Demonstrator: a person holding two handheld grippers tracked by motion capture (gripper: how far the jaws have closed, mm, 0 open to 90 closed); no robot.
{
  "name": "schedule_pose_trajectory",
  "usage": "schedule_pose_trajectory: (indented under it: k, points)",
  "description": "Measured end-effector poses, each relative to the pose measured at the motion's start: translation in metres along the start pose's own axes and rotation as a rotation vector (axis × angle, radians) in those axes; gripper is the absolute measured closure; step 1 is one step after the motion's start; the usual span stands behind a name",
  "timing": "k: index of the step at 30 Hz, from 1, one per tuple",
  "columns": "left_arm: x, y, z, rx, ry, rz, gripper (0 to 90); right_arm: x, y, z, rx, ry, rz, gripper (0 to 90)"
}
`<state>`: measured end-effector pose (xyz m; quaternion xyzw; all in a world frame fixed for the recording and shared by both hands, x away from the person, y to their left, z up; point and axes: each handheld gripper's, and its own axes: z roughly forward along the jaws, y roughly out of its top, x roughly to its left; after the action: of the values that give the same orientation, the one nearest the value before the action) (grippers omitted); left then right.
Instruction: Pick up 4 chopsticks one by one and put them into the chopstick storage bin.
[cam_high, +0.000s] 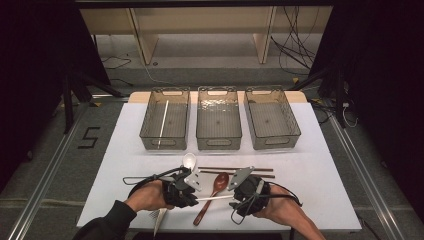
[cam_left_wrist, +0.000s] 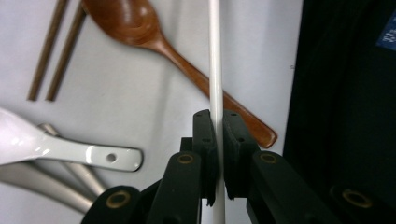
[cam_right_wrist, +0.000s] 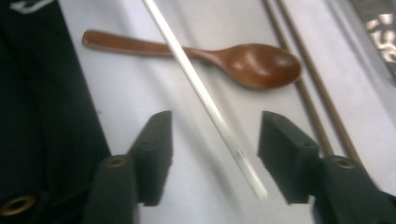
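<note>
Left hand-held gripper (cam_left_wrist: 215, 154) clamps a white chopstick (cam_left_wrist: 215, 70); right hand-held gripper (cam_right_wrist: 212, 154) gapes around its tip; nothing written is legible.

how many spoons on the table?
2 for sure: a white spoon near the left gripper, a brown wooden spoon between the hands. Grey handles under the white one may be more.

Overhead light falls evenly on the white table (cam_high: 320, 165), while the room darkens toward nine and three o'clock. The left gripper view is sharp. The right gripper view is blurred, smearing the white chopstick (cam_right_wrist: 201, 93) with glare.
</note>
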<state>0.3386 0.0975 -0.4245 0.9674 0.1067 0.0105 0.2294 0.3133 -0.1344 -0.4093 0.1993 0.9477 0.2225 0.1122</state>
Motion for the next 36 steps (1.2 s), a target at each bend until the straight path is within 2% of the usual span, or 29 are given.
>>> schedule_pose_trajectory:
  k: [3, 8, 10, 13, 15, 18, 24, 27, 36]
  points:
    - [0.007, -0.003, -0.005, -0.009, 0.027, -0.033, 84.6, -0.005, -0.001, -0.003, -0.038, -0.014, 0.037, 36.4]
    - [0.017, -0.010, -0.016, -0.041, 0.076, -0.087, 84.6, -0.013, -0.006, -0.006, -0.065, -0.030, 0.100, 33.2]
    - [0.022, -0.013, -0.020, -0.066, 0.099, -0.126, 84.6, -0.015, -0.008, -0.007, -0.079, -0.035, 0.119, 32.8]
    - [0.028, -0.017, -0.026, -0.090, 0.132, -0.162, 84.6, -0.019, -0.010, -0.008, -0.087, -0.021, 0.131, 31.8]
    - [0.030, -0.018, -0.030, -0.114, 0.136, -0.194, 84.6, -0.020, -0.011, -0.008, -0.091, -0.017, 0.147, 30.9]
    - [0.033, -0.019, -0.034, -0.125, 0.162, -0.221, 84.5, -0.022, -0.013, -0.006, -0.091, -0.007, 0.164, 29.1]
    - [0.042, -0.022, -0.043, -0.158, 0.197, -0.277, 84.6, -0.023, -0.014, -0.004, -0.088, -0.003, 0.180, 28.3]
    - [0.048, -0.026, -0.048, -0.191, 0.222, -0.324, 84.5, -0.025, -0.015, -0.004, -0.084, -0.002, 0.187, 27.7]
    - [0.077, -0.031, -0.067, -0.233, 0.292, -0.416, 84.6, -0.027, -0.016, -0.002, -0.079, 0.000, 0.188, 27.5]
